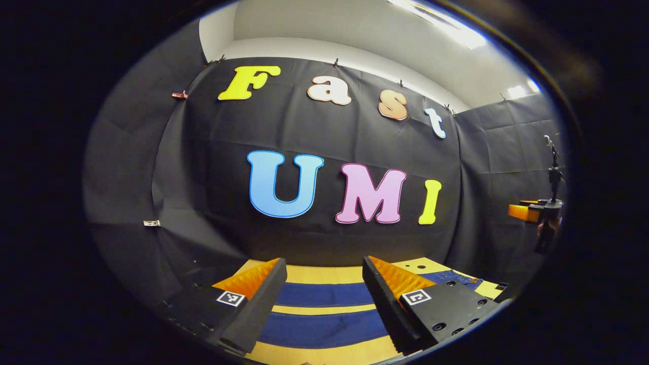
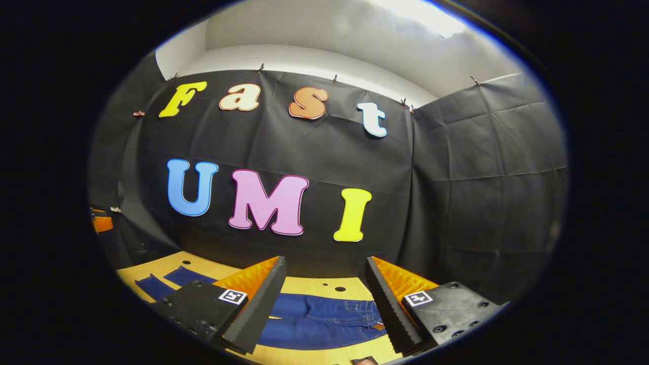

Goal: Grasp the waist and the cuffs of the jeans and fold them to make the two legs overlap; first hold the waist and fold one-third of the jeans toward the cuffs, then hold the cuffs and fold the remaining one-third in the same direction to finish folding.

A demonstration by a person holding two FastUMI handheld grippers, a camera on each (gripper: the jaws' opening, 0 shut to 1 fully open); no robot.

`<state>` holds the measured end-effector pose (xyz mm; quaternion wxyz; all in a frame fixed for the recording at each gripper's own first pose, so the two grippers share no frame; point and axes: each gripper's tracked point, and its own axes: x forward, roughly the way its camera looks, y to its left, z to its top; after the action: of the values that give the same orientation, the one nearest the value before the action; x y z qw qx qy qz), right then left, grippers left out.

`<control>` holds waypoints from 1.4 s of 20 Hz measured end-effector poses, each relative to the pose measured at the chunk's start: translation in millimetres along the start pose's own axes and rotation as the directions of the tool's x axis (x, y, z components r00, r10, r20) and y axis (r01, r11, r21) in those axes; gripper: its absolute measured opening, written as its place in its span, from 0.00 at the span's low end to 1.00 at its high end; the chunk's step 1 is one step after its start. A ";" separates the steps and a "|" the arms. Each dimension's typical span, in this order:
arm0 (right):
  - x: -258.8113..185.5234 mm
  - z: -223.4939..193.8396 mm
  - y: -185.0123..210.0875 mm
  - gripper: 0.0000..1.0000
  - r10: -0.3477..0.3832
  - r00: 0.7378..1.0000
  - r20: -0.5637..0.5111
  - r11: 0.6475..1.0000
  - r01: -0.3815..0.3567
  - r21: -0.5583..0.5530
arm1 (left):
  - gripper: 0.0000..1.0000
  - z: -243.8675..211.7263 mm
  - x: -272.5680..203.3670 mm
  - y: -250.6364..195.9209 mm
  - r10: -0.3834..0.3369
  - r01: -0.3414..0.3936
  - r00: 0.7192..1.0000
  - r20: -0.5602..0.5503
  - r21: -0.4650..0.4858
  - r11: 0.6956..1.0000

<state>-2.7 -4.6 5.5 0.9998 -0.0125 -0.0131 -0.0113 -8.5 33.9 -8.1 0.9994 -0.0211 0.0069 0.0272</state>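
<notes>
Jeans (image 2: 324, 317) lie flat on the wooden table (image 2: 157, 268) below me, legs (image 1: 324, 294) apart, waist toward my right gripper (image 2: 324, 299). I hold my left gripper (image 1: 324, 299) over the legs. Both jaws stand spread wide, above the cloth, gripping nothing.

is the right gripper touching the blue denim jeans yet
Apart. In the right gripper view the right gripper hangs with open jaws above the blue denim jeans, which lie flat on the wooden table.
</notes>
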 end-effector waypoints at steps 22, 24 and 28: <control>112.7 -121.1 -59.3 0.96 0.263 0.910 -0.319 0.850 -0.375 -0.370 | 0.96 -187.0 57.9 43.5 -0.338 0.545 0.723 -0.602 0.197 0.815; 111.1 -190.3 -52.7 0.96 0.317 0.817 -0.481 0.786 -0.510 -0.350 | 0.96 -220.2 56.4 43.5 -0.339 0.633 0.628 -0.701 0.207 0.746; 114.8 -293.2 -36.1 0.97 0.399 0.626 -0.670 0.679 -0.693 -0.243 | 0.98 -283.4 44.5 42.7 -0.300 0.822 0.388 -0.872 0.179 0.541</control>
<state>118.8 -50.7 -283.6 0.8710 -0.2593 0.2917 0.2983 30.0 66.9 -293.6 0.7853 0.2821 0.4234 -0.3529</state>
